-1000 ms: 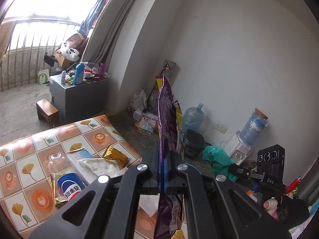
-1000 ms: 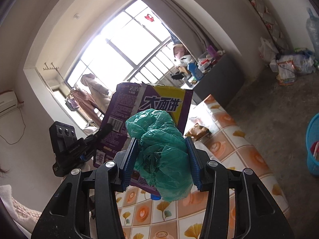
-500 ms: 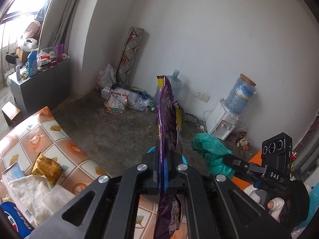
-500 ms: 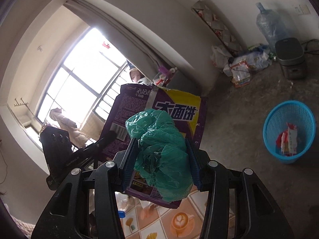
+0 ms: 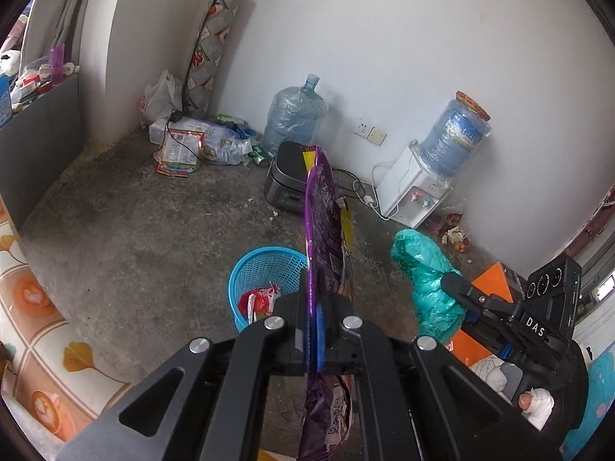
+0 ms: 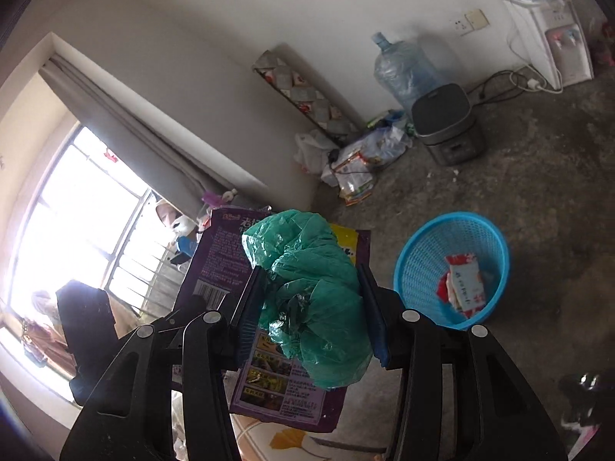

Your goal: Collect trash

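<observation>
Far left in the left wrist view: corner of a table (image 5: pixel 27 307) under a patterned cloth with orange cups and yellow leaves. Behind it, a grey cabinet (image 5: pixel 42 115) against the wall, its top crowded with small items. On the concrete floor (image 5: pixel 153 238) along the back wall: a white carrier bag (image 5: pixel 159 98), a heap of wrappers and papers (image 5: pixel 180 150), a tall patterned roll leaning in the corner (image 5: pixel 209 42).

Centre: left gripper (image 5: pixel 314 330) clamped tight on a purple snack bag (image 5: pixel 323 238), seen edge-on, standing upright between the blue pads and hanging down below them. Directly beyond the fingers, a blue plastic basket (image 5: pixel 261 269) on the floor, with red-and-white wrappers (image 5: pixel 255 301) inside. Further back, an empty water jug (image 5: pixel 294 113) and a dark rice cooker (image 5: pixel 288 182) beside it.

Right: a white water dispenser (image 5: pixel 411 192) with a blue bottle on top, against the wall. In front of it, right gripper (image 6: pixel 311 303), with its jaws about half open, pressed on a crumpled green plastic bag (image 5: pixel 426 280). A person's hand in a white glove (image 5: pixel 536 407) at the lower right edge.

Right wrist view: window (image 6: pixel 77 211) and grey curtain far left; the purple bag flat-on behind the green bag (image 6: pixel 311 288), which bulges between the blue pads; the blue basket (image 6: pixel 423 253) to the right on the floor, near but apart from both held items.
</observation>
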Action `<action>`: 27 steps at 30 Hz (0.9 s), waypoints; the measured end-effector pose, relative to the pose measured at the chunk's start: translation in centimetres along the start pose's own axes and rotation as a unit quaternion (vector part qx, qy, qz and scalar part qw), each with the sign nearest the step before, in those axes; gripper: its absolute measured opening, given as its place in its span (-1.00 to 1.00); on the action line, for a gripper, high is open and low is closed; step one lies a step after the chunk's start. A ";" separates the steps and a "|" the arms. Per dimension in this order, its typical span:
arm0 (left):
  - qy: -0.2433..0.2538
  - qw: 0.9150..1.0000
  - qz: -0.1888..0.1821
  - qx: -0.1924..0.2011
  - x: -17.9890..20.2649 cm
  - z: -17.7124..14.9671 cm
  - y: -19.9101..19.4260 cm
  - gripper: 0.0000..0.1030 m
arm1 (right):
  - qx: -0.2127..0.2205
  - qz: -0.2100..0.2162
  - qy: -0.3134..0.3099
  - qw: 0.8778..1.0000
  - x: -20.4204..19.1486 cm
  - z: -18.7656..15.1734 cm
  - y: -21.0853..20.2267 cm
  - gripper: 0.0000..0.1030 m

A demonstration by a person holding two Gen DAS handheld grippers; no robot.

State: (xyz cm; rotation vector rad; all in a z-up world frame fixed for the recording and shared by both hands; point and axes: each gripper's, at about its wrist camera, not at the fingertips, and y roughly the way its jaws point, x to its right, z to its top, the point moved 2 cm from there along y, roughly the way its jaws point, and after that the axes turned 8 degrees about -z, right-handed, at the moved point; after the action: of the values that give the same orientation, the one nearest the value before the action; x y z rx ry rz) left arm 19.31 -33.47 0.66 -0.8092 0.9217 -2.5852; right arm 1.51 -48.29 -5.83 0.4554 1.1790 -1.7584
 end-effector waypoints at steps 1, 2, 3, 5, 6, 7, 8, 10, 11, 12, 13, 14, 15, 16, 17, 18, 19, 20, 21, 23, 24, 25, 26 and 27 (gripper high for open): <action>-0.002 1.000 0.001 -0.007 -0.1 0.1 1.3 -0.96 | -0.001 -0.007 0.005 1.000 0.7 0.2 0.4 -0.13; -0.003 1.000 0.000 -0.015 -0.1 0.3 2.5 -0.96 | -0.003 -0.014 0.012 1.000 1.3 0.2 0.8 -0.13; -0.003 1.000 0.001 -0.022 0.0 0.4 3.8 -0.96 | -0.008 -0.019 0.019 1.000 1.8 0.2 1.1 -0.13; -0.007 0.999 -0.003 -0.034 0.0 0.7 6.4 -0.96 | -0.014 -0.030 0.029 0.999 2.4 0.3 2.1 -0.13; -0.009 0.999 -0.003 -0.040 -0.1 1.0 7.7 -0.96 | -0.016 -0.035 0.033 0.999 2.8 0.4 2.4 -0.13; -0.011 0.999 -0.002 -0.044 -0.1 1.3 9.1 -0.96 | -0.018 -0.038 0.037 0.998 3.0 0.5 2.7 -0.13; -0.008 0.999 -0.003 -0.049 0.0 1.6 10.5 -0.96 | -0.019 -0.042 0.040 0.998 3.3 0.5 3.0 -0.13; -0.001 0.998 0.016 -0.060 -0.2 1.9 13.4 -0.96 | -0.023 -0.050 0.047 0.997 4.1 0.6 3.1 -0.13; -0.004 0.998 0.027 -0.065 -0.6 2.1 14.9 -0.91 | -0.025 -0.054 0.050 0.997 4.5 0.6 3.2 -0.13; -0.010 0.996 0.035 -0.076 -1.3 2.0 16.5 -0.69 | -0.027 -0.059 0.052 0.997 4.9 0.6 3.1 -0.13; -0.019 0.994 0.046 -0.093 -2.1 2.0 18.2 -0.52 | -0.030 -0.064 0.054 0.996 5.3 0.5 3.3 -0.12; -0.030 0.992 0.058 -0.104 -3.0 1.7 19.5 -0.23 | -0.033 -0.067 0.057 0.996 5.8 0.4 3.6 -0.12; -0.042 0.991 0.069 -0.109 -3.9 1.3 20.4 -0.22 | -0.039 -0.074 0.059 0.995 6.2 0.4 4.0 -0.12; -0.050 0.989 0.078 -0.113 -4.7 1.0 20.8 -0.22 | -0.044 -0.080 0.062 0.994 6.7 0.4 4.5 -0.12; -0.057 0.988 0.086 -0.115 -5.3 0.8 21.0 -0.22 | -0.049 -0.084 0.065 0.993 7.0 0.0 4.5 -0.12; -0.062 0.987 0.091 -0.114 -5.8 0.6 20.9 -0.22 | -0.054 -0.088 0.069 0.992 7.4 -0.3 4.7 -0.12; -0.064 0.987 0.097 -0.113 -6.1 0.4 20.6 -0.22 | -0.058 -0.092 0.072 0.991 7.8 -0.5 5.0 -0.12; -0.064 0.986 0.103 -0.113 -6.3 0.5 20.1 -0.22 | -0.062 -0.097 0.074 0.991 8.3 -0.7 5.3 -0.12; -0.063 0.986 0.107 -0.110 -6.5 0.6 19.5 -0.22 | -0.064 -0.102 0.076 0.990 8.6 -0.8 5.6 -0.12; -0.059 0.987 0.114 -0.098 -6.5 1.0 17.6 -0.22 | -0.063 -0.110 0.081 0.989 9.2 -0.9 5.8 -0.12; -0.057 0.988 0.116 -0.091 -6.4 1.4 16.6 -0.22 | -0.061 -0.114 0.084 0.988 9.4 -1.0 5.7 -0.12; -0.053 0.988 0.118 -0.085 -6.2 1.7 15.5 -0.22 | -0.060 -0.116 0.086 0.988 9.5 -1.0 5.5 -0.12; -0.050 0.988 0.119 -0.080 -6.1 2.1 14.4 -0.22 | -0.059 -0.116 0.087 0.988 9.6 -0.9 5.5 -0.12; -0.047 0.989 0.117 -0.073 -5.8 2.4 13.1 -0.22 | -0.060 -0.116 0.087 0.988 9.6 -0.8 5.5 -0.12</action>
State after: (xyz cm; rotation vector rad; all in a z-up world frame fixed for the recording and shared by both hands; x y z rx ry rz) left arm 26.32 -42.09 -8.73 -0.7998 1.1161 -2.2809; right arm 1.34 -52.84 -15.96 0.4203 1.5030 -1.8598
